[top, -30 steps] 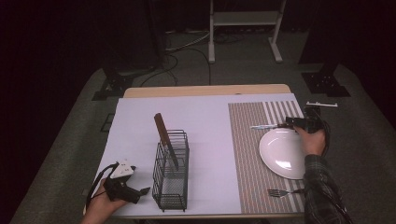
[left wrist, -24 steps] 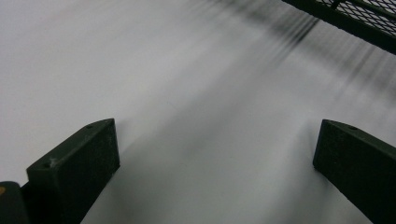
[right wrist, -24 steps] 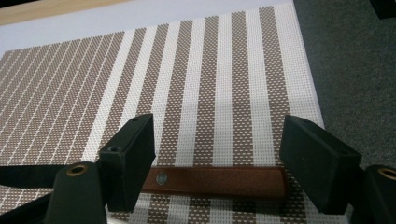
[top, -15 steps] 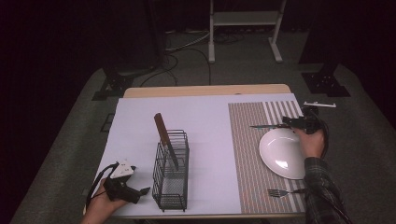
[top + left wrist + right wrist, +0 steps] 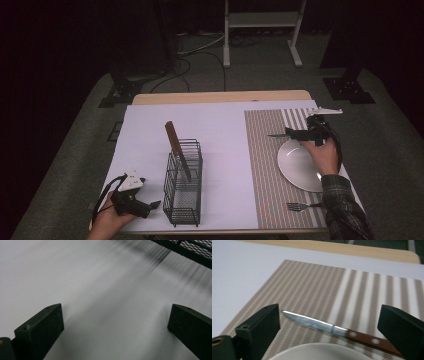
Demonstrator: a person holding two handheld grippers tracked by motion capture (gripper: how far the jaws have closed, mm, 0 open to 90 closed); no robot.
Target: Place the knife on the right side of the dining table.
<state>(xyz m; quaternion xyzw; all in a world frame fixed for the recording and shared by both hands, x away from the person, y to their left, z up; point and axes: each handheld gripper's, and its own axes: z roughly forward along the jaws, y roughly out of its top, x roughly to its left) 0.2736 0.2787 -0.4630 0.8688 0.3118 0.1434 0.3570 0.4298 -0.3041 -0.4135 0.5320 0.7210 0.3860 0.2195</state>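
A brown-handled knife (image 5: pixel 322 325) lies flat on the striped placemat (image 5: pixel 324 285), just beyond the rim of the white plate (image 5: pixel 317 351), blade to the left. My right gripper (image 5: pixel 329 312) hovers over it; its jaws have just been opening and stand wide on either side, touching nothing. From above, that gripper (image 5: pixel 300 134) sits at the plate's (image 5: pixel 300 165) far edge. A second brown-handled knife (image 5: pixel 172 137) leans in the black wire basket (image 5: pixel 184 187). My left gripper (image 5: pixel 156 204) rests open on the white sheet beside the basket (image 5: pixel 190 250).
A fork (image 5: pixel 300 205) lies on the placemat (image 5: pixel 262 160) near the front edge. The white sheet (image 5: pixel 225 135) covers most of the wooden table (image 5: pixel 220 96). Dark floor, stands and cables surround the table.
My right gripper has drifted a little to the left above the plate's far edge. The knife on the placemat has kept its place. The left hand has stayed still.
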